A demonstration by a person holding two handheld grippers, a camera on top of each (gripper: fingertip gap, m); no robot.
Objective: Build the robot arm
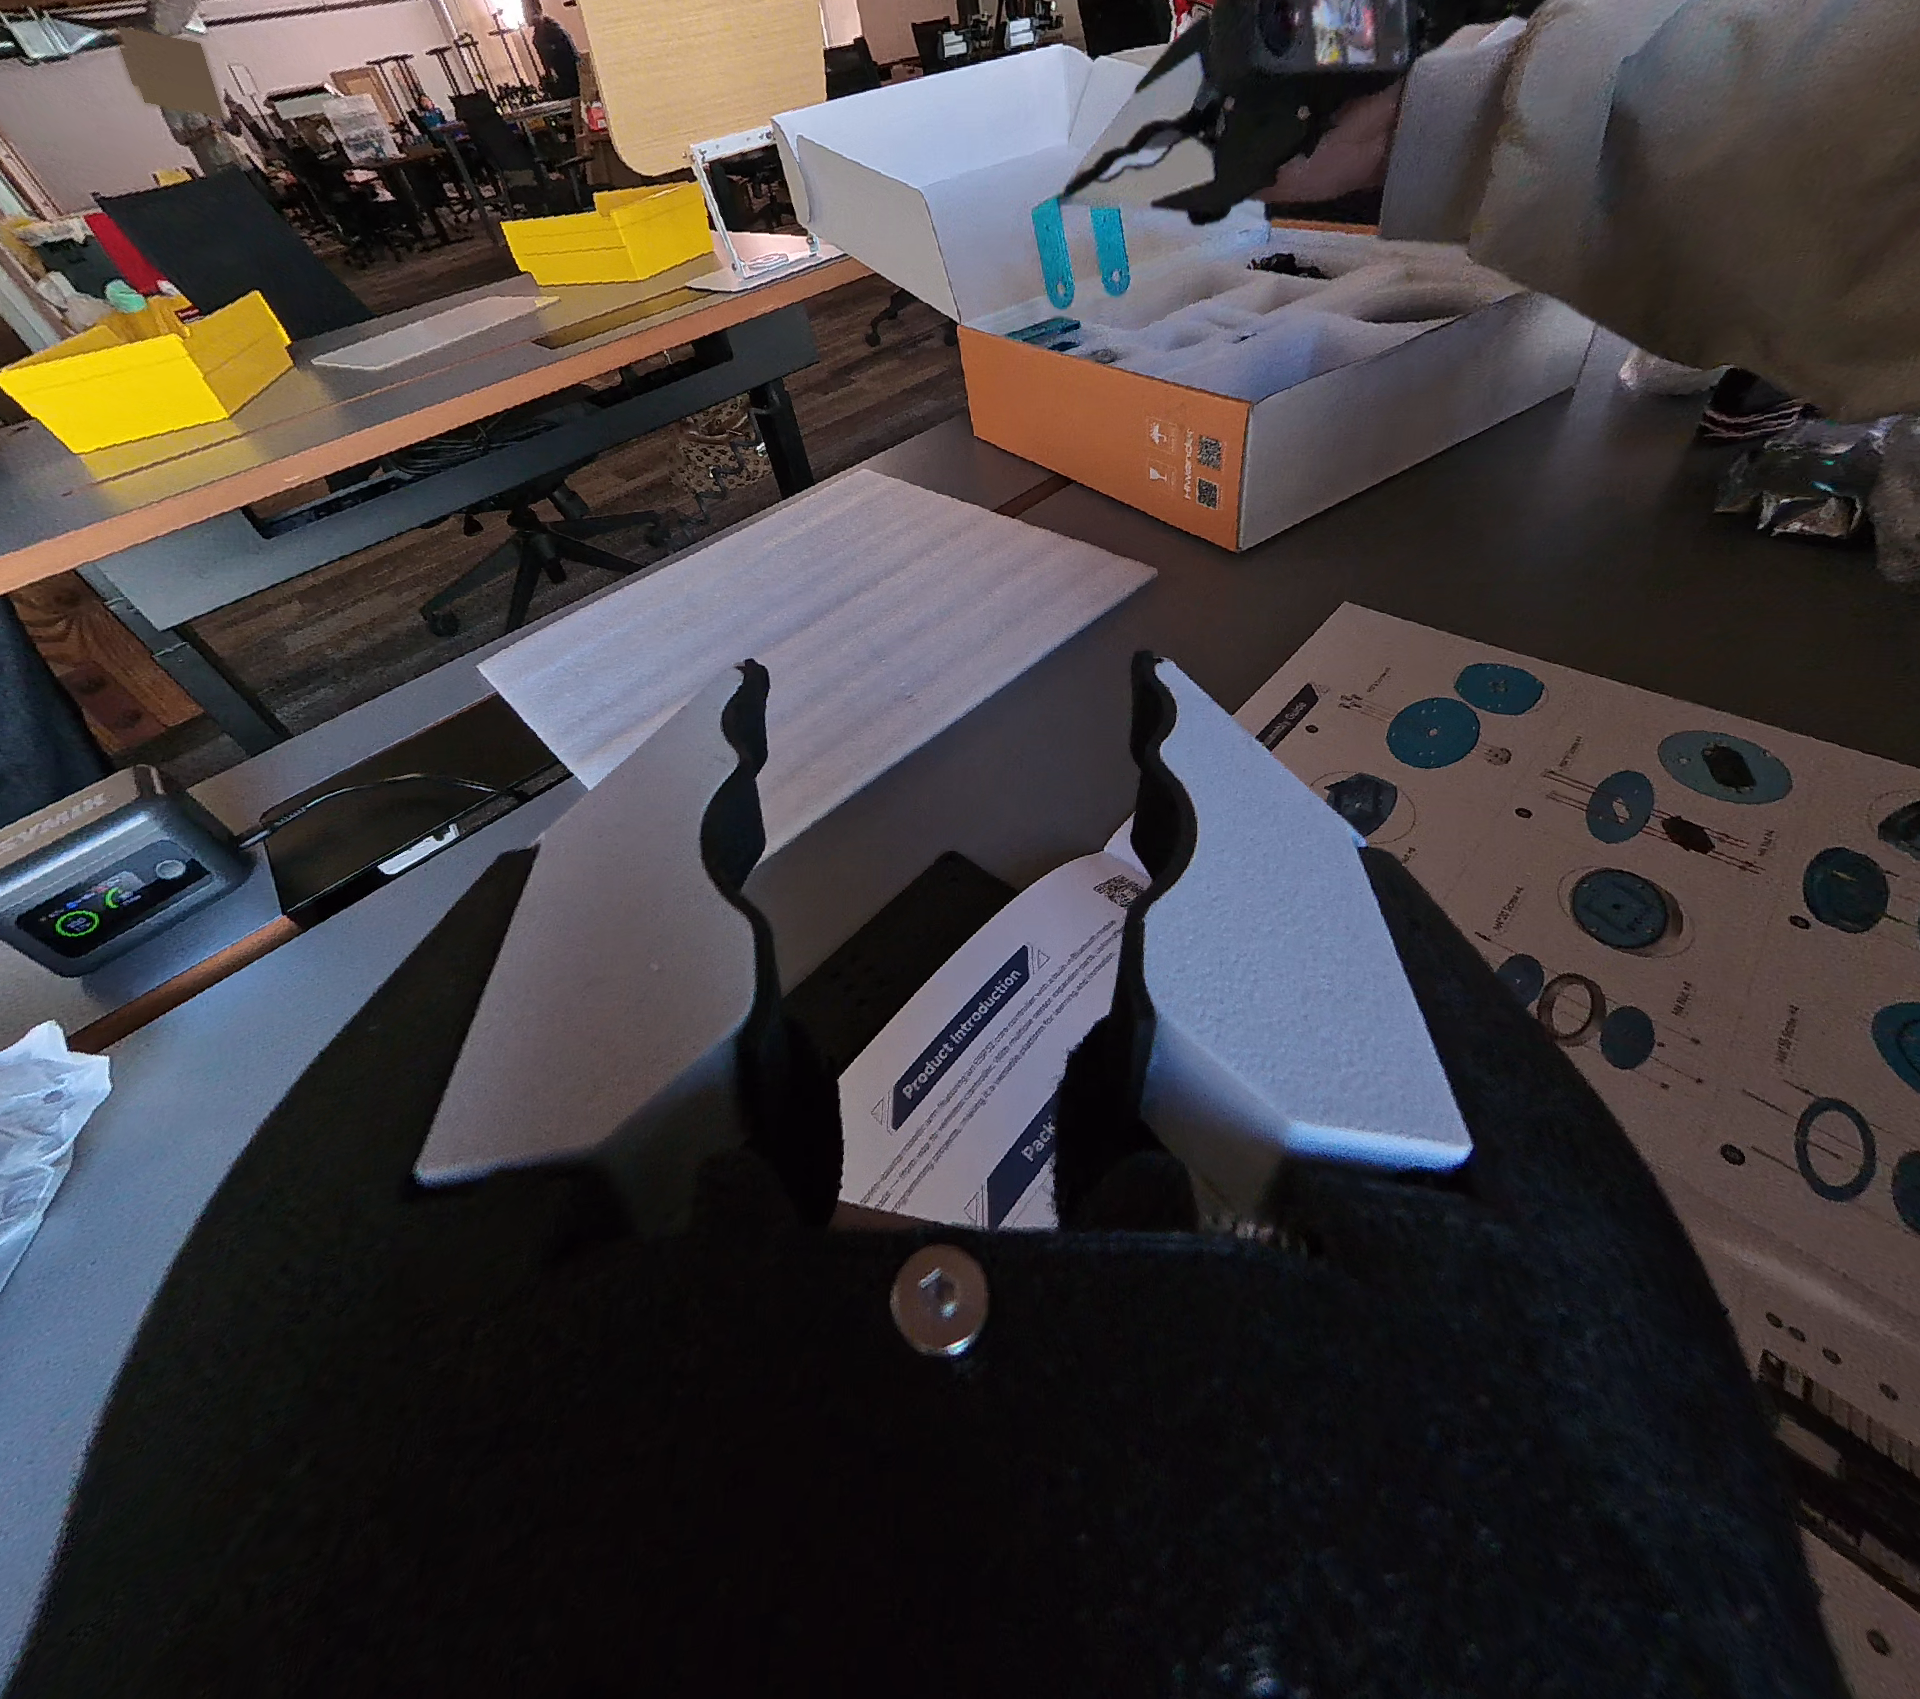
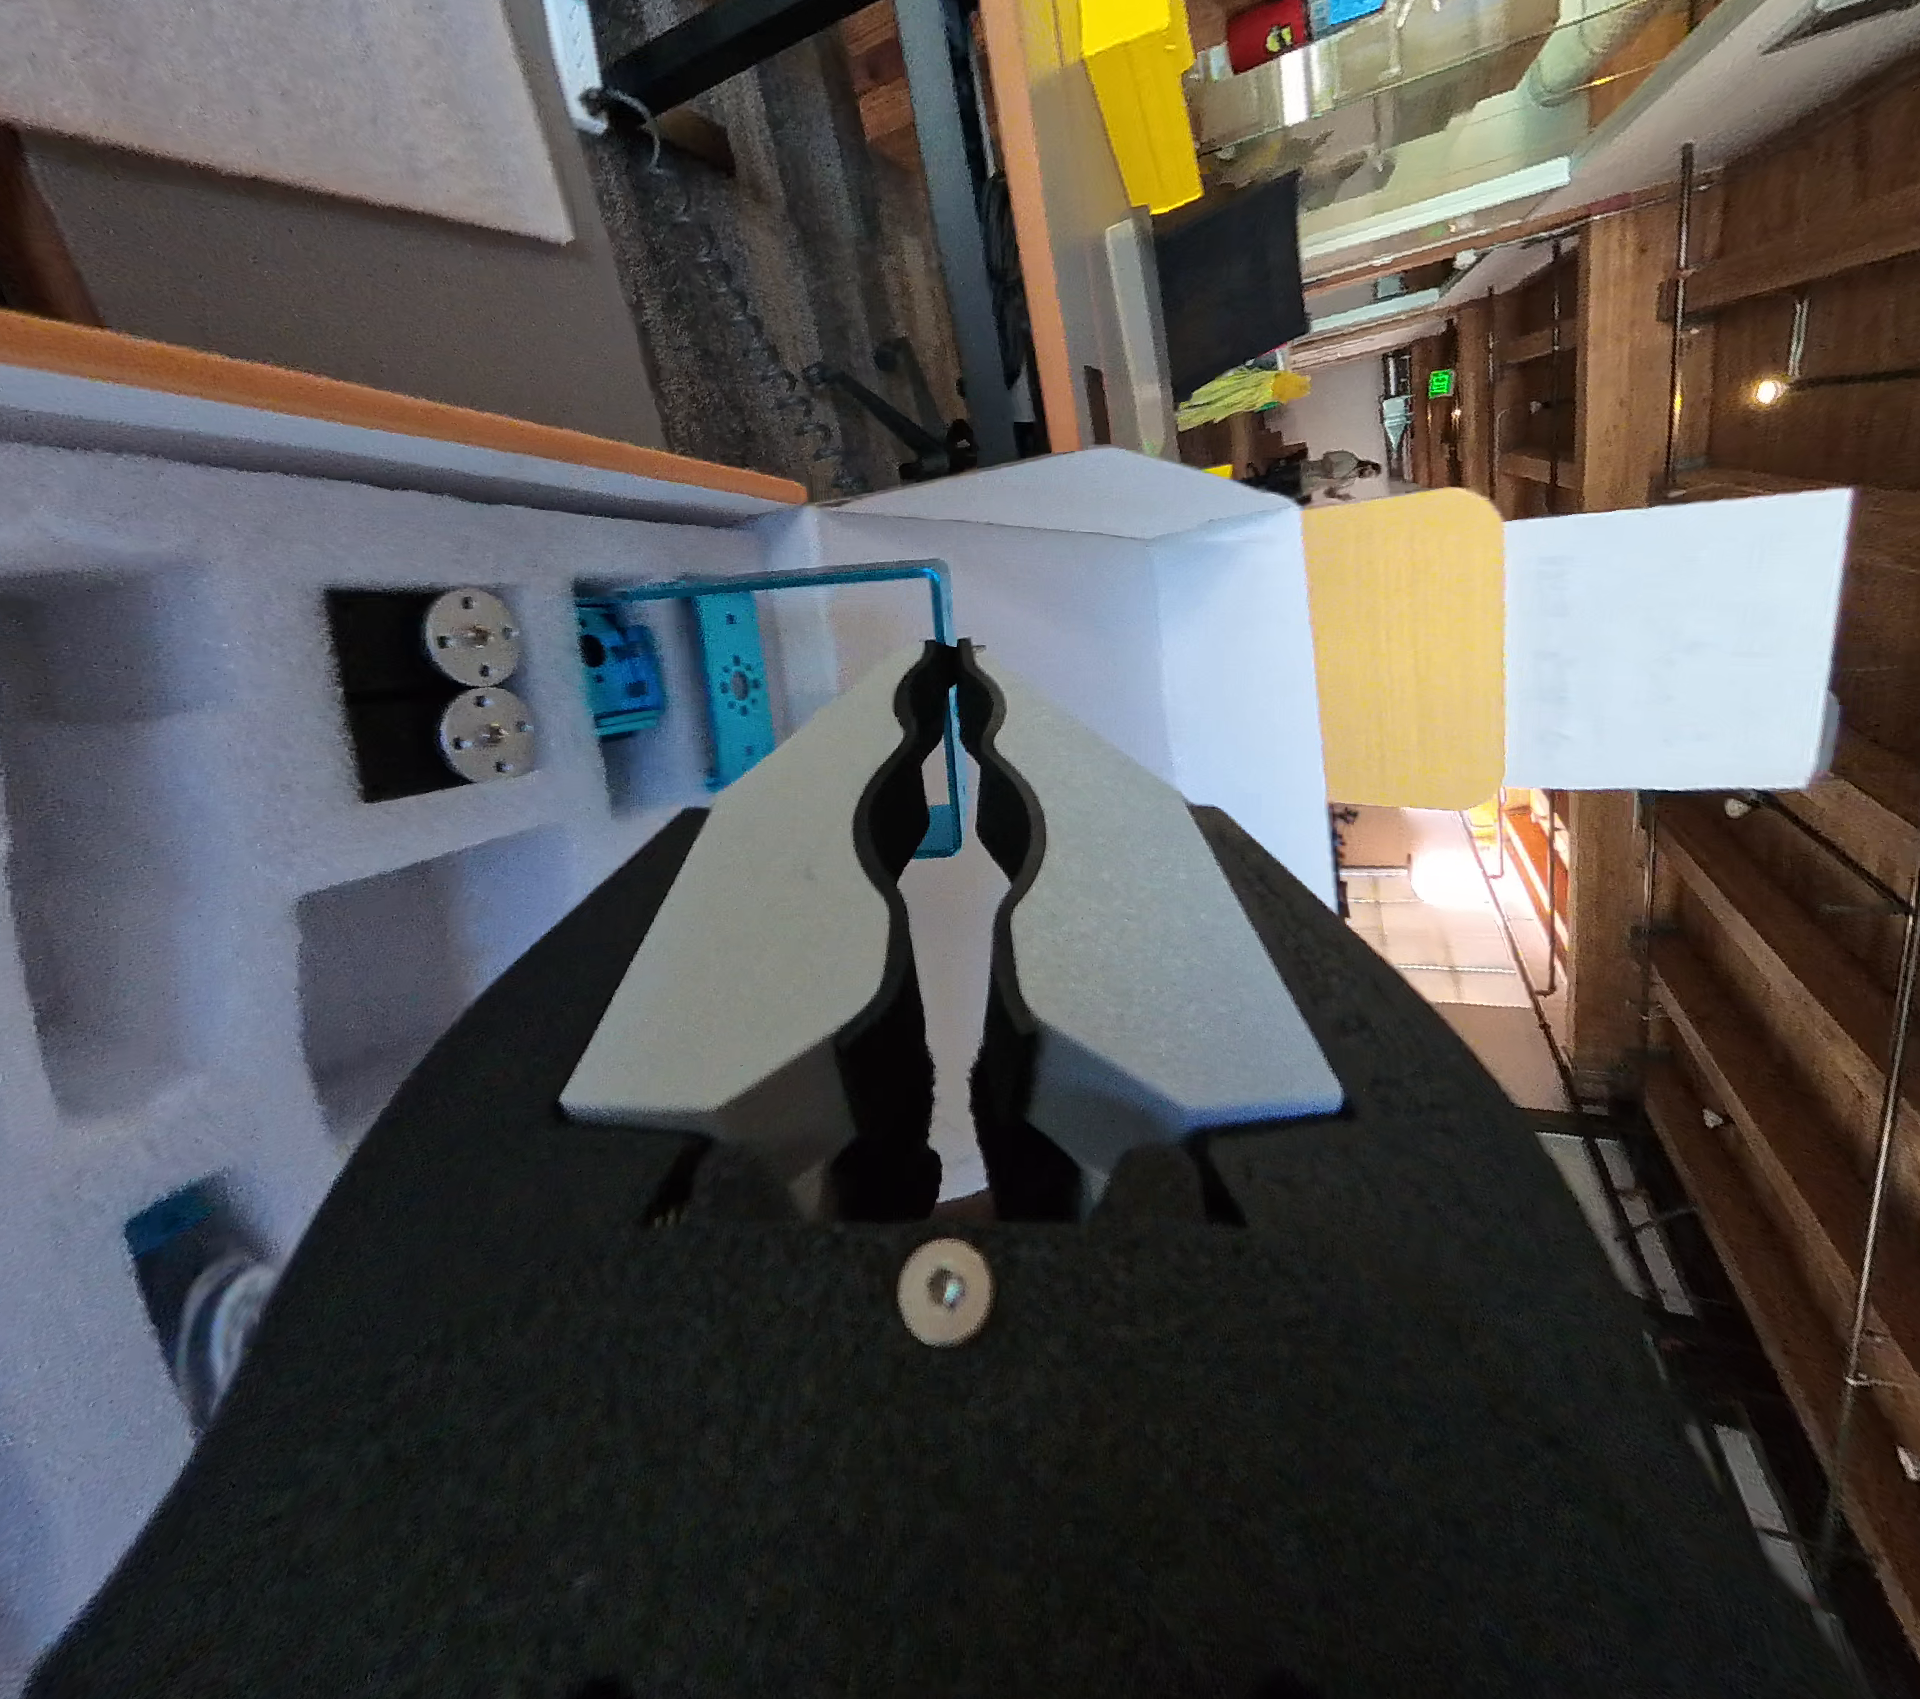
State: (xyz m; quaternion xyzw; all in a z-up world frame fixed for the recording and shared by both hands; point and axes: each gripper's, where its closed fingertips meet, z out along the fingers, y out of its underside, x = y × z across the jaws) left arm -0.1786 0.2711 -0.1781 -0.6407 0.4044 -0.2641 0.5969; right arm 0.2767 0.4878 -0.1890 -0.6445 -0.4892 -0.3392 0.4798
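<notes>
My right gripper (image 2: 956,650) is shut on a blue U-shaped metal bracket (image 2: 779,584), pinched at its fingertips. In the left wrist view the right gripper (image 1: 1091,182) holds the bracket (image 1: 1051,252) legs down, above the open orange and white box (image 1: 1091,413). The box's white foam insert (image 2: 156,714) holds two black servos with silver discs (image 2: 473,683) and more blue parts (image 2: 623,673). My left gripper (image 1: 949,673) is open and empty, low over the grey table. A white leaflet (image 1: 966,1047) shows between its fingers, below them. A white foam sheet (image 1: 831,589) lies just ahead.
A printed parts sheet (image 1: 1558,870) lies to the right. A grey power unit (image 1: 94,901) and a black phone (image 1: 353,839) sit at the left edge. Plastic bags (image 1: 1808,475) lie far right. Yellow bins (image 1: 145,371) stand on the neighbouring table. Spacing between my two grippers at the tips: around 50 cm. My left gripper's tips are some 40 cm from the grey power unit (image 1: 94,901).
</notes>
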